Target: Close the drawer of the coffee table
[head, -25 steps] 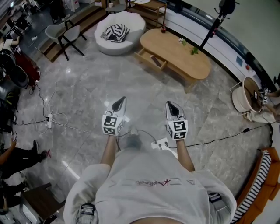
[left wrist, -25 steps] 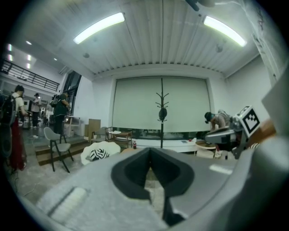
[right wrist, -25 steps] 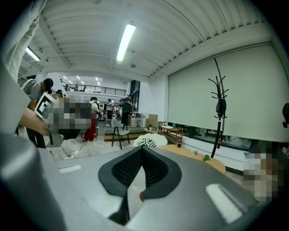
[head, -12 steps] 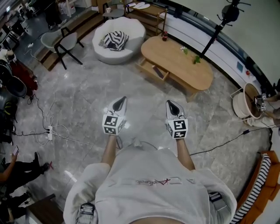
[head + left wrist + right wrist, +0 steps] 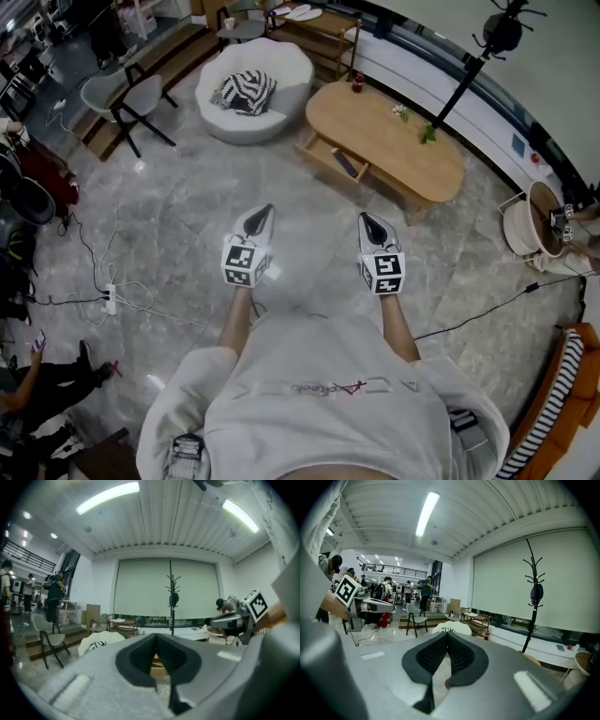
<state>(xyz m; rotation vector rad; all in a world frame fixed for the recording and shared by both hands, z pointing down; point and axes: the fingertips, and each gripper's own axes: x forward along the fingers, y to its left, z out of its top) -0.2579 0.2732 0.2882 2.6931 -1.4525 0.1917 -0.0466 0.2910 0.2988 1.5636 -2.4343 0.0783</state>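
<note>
An oval wooden coffee table [image 5: 389, 141] stands ahead across the marble floor. Its drawer [image 5: 336, 162] hangs pulled out on the near left side, with a dark object lying inside. My left gripper [image 5: 263, 214] and my right gripper [image 5: 368, 220] are both shut and empty, held side by side in front of the person's chest, well short of the table. In the left gripper view the shut jaws [image 5: 156, 640] point at the table's wooden edge [image 5: 156, 662]. The right gripper view shows its shut jaws [image 5: 447, 638] aimed toward the white armchair [image 5: 451, 628].
A white round armchair [image 5: 253, 77] with a striped cushion sits left of the table. A black coat stand [image 5: 469, 67] rises behind the table. Grey chairs [image 5: 127, 98] stand at far left. Cables and a power strip [image 5: 112, 299] lie on the floor at left. A wicker basket [image 5: 530, 220] is at right.
The person has walked forward: the table, drawer and armchair sit slightly lower and nearer in the head view. Both grippers keep their shut pose in front of the body.
</note>
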